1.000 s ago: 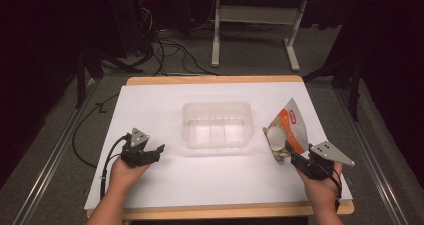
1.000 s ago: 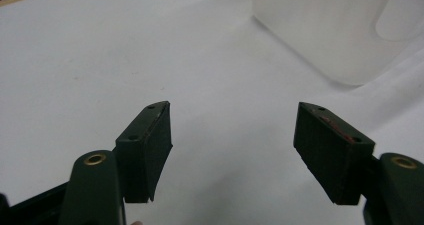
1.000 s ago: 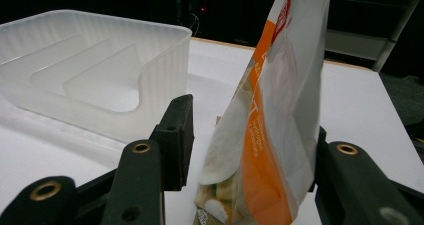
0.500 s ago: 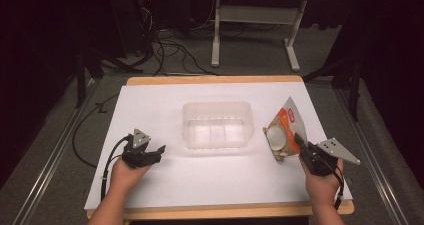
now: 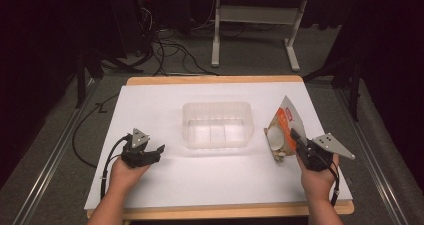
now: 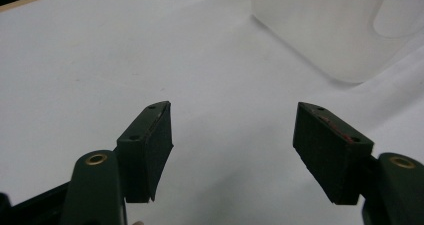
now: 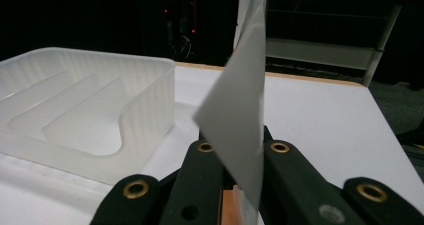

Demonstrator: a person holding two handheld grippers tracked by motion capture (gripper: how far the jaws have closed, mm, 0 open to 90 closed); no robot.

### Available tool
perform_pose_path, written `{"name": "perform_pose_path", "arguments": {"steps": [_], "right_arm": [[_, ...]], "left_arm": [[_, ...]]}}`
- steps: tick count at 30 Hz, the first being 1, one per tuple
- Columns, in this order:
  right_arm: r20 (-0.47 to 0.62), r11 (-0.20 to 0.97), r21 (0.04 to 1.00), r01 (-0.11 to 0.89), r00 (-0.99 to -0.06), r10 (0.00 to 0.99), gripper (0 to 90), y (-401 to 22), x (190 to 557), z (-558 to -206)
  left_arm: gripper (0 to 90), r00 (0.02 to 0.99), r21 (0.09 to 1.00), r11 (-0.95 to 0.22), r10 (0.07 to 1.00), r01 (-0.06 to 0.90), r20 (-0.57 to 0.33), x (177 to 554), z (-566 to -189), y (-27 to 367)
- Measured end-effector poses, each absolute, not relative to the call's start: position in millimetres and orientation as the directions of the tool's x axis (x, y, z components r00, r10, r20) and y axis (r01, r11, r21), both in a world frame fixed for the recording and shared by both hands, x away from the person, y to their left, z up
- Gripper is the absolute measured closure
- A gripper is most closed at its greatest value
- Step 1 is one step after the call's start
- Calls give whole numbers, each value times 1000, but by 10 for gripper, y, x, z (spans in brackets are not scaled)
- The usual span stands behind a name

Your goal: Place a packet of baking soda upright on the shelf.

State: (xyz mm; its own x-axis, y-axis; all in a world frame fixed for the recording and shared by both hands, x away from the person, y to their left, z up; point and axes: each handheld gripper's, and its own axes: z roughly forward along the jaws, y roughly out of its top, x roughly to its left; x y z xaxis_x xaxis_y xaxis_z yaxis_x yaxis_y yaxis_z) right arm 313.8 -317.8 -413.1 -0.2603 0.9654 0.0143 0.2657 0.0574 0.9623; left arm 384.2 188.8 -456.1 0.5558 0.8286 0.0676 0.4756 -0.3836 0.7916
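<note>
At right of centre in the high view: right gripper, jaws clenched on the lower edge of an orange-and-white packet, tilted up off the white table, its pale back rising between the black jaws in the right gripper view. Jaws just closed down onto that packet within the last moment. Directly left of the packet, at frame centre, a clear plastic container, apart from the packet by a narrow strip of table, with stepped ridges inside visible at the left of the right gripper view. At lower left of the high view: left gripper, resting low over the table, pointing toward the container but well short of it. Left gripper view: jaws released, spread wide, bare white surface between the pads, a corner of the container at the upper right. Dark floor with cables and a grey desk frame along the top of the high view.
</note>
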Motion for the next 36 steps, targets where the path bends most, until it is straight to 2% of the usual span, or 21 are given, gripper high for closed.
{"name": "perform_pose_path", "arguments": {"steps": [9, 18, 36], "right_arm": [[-50, 108, 965, 238, -237, 970, 900, -3202, 3063, -3983], [-16, 70, 970, 231, -227, 974, 900, -3266, 3028, -3936], [-22, 79, 977, 196, -278, 960, 900, -3041, 3056, -3752]], "left_arm": [[323, 554, 795, -380, 829, 472, 67, 3840, -4552, 1898], [323, 564, 797, -387, 823, 463, 71, 3837, -4548, 1885], [320, 562, 810, -373, 825, 453, 66, 3825, -4520, 1937]]}}
